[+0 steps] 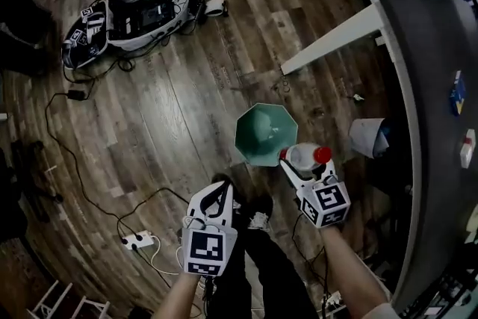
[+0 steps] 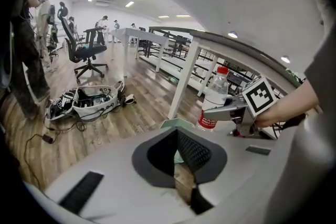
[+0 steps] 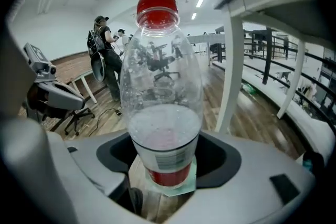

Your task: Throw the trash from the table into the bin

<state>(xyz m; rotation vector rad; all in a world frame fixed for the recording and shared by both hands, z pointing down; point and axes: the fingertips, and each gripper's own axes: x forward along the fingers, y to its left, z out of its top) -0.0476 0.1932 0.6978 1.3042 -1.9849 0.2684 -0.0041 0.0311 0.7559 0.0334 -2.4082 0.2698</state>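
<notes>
The right gripper (image 1: 297, 163) grips the bottle (image 1: 308, 155) by its body; seen from the head view, the bottle overlaps the bin's (image 1: 261, 132) right rim, near the table (image 1: 426, 86) edge. The left gripper (image 1: 222, 190), jaws together and empty, hangs over open floor (image 1: 164, 116) left of the bin

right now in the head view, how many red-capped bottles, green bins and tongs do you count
red-capped bottle: 1
green bin: 1
tongs: 2, left tongs and right tongs
total: 4
</notes>
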